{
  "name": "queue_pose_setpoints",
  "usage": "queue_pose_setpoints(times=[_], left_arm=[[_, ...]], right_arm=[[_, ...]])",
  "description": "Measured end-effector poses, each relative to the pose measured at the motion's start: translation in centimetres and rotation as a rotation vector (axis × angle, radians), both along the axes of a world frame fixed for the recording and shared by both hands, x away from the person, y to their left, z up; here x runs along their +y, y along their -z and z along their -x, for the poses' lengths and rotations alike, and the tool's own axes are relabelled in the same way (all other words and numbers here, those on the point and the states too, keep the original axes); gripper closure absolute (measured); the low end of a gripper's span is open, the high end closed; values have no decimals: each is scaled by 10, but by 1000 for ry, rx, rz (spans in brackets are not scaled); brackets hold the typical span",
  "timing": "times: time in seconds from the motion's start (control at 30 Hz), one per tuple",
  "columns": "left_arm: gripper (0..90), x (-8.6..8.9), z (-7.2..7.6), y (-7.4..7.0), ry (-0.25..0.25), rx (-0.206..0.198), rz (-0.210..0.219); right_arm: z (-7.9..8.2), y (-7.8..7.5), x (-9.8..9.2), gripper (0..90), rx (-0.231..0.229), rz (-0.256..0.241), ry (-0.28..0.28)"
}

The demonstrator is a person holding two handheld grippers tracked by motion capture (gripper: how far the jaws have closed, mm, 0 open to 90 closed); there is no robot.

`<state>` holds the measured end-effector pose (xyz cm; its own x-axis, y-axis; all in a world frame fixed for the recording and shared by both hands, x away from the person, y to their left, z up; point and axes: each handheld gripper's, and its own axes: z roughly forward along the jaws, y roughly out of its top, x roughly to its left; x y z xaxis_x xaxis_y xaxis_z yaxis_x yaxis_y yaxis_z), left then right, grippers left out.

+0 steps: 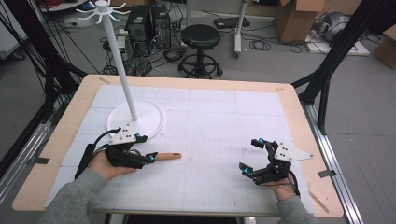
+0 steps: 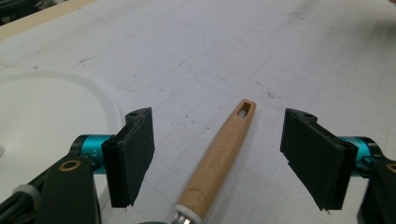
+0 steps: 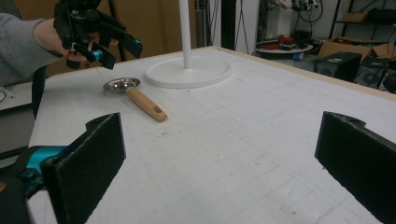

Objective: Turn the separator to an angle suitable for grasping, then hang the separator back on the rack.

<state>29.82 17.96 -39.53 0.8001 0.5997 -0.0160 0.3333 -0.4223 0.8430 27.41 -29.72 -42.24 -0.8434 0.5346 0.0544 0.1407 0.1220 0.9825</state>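
Observation:
A small metal strainer spoon with a wooden handle lies flat on the white gridded mat, just right of the white stand's base. My left gripper hovers over the spoon's bowl end, open. In the left gripper view the handle runs up between the two pads without touching either, and its hole end points away. Farther off, at the table's right front, my right gripper is open with nothing between its pads. From the right gripper view, the left gripper hangs above the spoon.
A tall white pole rises from the round base and ends in a ring of hooks. The wooden table edge frames the mat. A stool, boxes and cables stand on the floor beyond.

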Motion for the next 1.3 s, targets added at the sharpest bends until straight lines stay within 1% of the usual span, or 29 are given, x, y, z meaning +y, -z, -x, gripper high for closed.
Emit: queue_pose_setpoints(times=[0.07,0.13,0.2,0.27,0.33,0.37,0.4,0.43,0.5,0.57,0.6,0.67,0.7,0.73,0.83,0.87,0.9,0.93,0.97,1.0,1.07,1.1,1.17,1.2,1.27,1.3], left_arm=[[251,1,1,2,-17,-1,-36],[258,2,2,3,-4,-1,-82],[255,3,3,3,11,-15,-113],[246,5,4,2,28,-15,-112],[206,8,3,-3,56,-18,-112],[193,9,3,-5,73,-20,-105],[189,10,2,-8,83,-18,-99],[178,11,1,-10,89,-17,-97],[163,11,-1,-14,97,1,-121],[163,9,-2,-15,111,15,-164],[163,8,-2,-17,125,20,-189],[159,7,-3,-19,159,16,-227],[153,5,-2,-20,168,19,-222],[153,4,-2,-21,187,17,-227],[150,1,-4,-22,220,18,-238],[137,1,-5,-22,237,16,-239],[106,1,-6,-21,253,12,-231],[98,1,-7,-21,258,9,-232],[98,1,-8,-21,266,1,-246],[98,1,-9,-21,268,3,-244],[98,2,-12,-19,273,17,-247],[98,3,-13,-18,272,21,-258],[98,3,-15,-16,280,35,-263],[98,3,-15,-15,275,42,-260],[98,4,-17,-14,289,39,-277],[98,4,-18,-13,284,42,-275]], right_arm=[[0,0,2,8,3,3,-2],[0,0,3,8,7,7,-10],[1,0,5,8,8,15,-13],[1,0,5,8,1,17,-16],[1,0,5,8,1,16,-16],[1,0,5,8,3,11,-16],[1,0,5,8,-1,11,-15],[1,0,5,8,5,10,-16],[1,0,4,8,10,9,-20],[2,0,3,8,11,10,-22],[3,0,3,8,11,13,-26],[4,0,3,8,11,15,-29],[4,0,3,8,7,17,-29],[5,0,3,8,11,17,-28],[6,0,3,8,13,18,-31],[6,0,3,8,7,20,-28],[6,0,3,8,9,23,-29],[6,0,3,8,6,24,-28],[6,0,3,8,13,21,-31],[5,0,3,8,13,21,-32],[5,0,2,8,12,23,-31],[5,0,3,8,14,21,-33],[5,0,3,8,12,19,-31],[5,0,3,8,11,18,-32],[5,0,3,8,12,16,-32],[5,0,3,8,13,17,-31]])
